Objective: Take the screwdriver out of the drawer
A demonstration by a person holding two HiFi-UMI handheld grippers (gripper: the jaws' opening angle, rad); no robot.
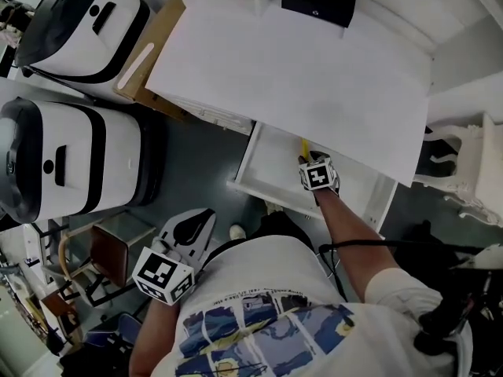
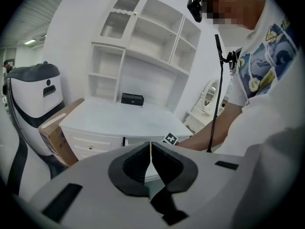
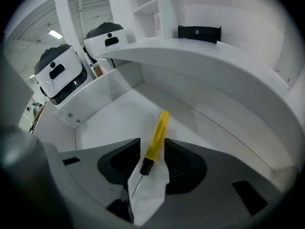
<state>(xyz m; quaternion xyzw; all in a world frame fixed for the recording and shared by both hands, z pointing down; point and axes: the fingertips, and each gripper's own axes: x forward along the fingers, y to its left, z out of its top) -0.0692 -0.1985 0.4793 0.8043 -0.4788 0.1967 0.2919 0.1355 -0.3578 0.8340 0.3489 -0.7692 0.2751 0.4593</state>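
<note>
Reach into the open drawer (image 1: 245, 162), grasp not yet made.
Right gripper (image 3: 153, 149) spread wide astride the yellow screwdriver (image 3: 157, 131) on the drawer floor; next, close on its handle and lift. Left gripper (image 2: 151, 157) pinched together, empty.

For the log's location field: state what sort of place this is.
Probably a lab or showroom staged as a study: a white desk with shelves, two bulky white machines beside it, a cardboard box.
</note>
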